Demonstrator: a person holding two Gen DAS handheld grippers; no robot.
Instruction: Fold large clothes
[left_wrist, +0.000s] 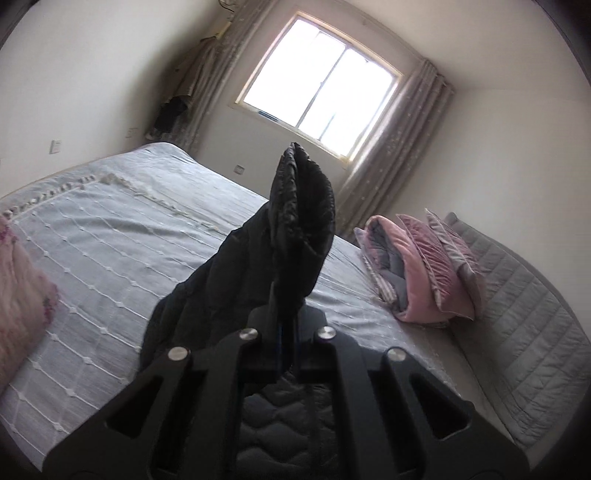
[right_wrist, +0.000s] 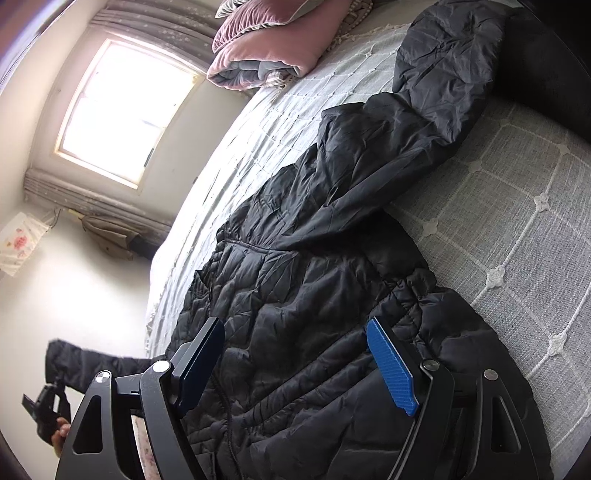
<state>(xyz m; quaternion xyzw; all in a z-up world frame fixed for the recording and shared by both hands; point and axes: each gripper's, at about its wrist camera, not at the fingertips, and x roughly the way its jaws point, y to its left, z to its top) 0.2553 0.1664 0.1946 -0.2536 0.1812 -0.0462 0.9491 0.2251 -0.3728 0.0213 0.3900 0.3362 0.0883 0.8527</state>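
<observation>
A black quilted puffer jacket (right_wrist: 314, 295) lies spread on the bed. One sleeve (right_wrist: 443, 74) stretches flat toward the pillows. My left gripper (left_wrist: 286, 321) is shut on the other sleeve (left_wrist: 299, 221), whose cuff sticks up past the fingers, lifted off the bedspread. In the right wrist view that raised sleeve (right_wrist: 85, 362) hangs off the jacket's far side, with the left gripper (right_wrist: 46, 402) in a person's hand. My right gripper (right_wrist: 295, 325) hovers open just over the jacket's body with nothing between its blue pads (right_wrist: 391, 369).
The bed (left_wrist: 110, 240) has a pale grey bedspread with white stitching. A folded pink and grey quilt with pillows (left_wrist: 417, 266) lies by the grey padded headboard (left_wrist: 517, 295). A pink fluffy item (left_wrist: 22, 288) sits at the left edge. A bright window (left_wrist: 317, 92) with curtains is behind.
</observation>
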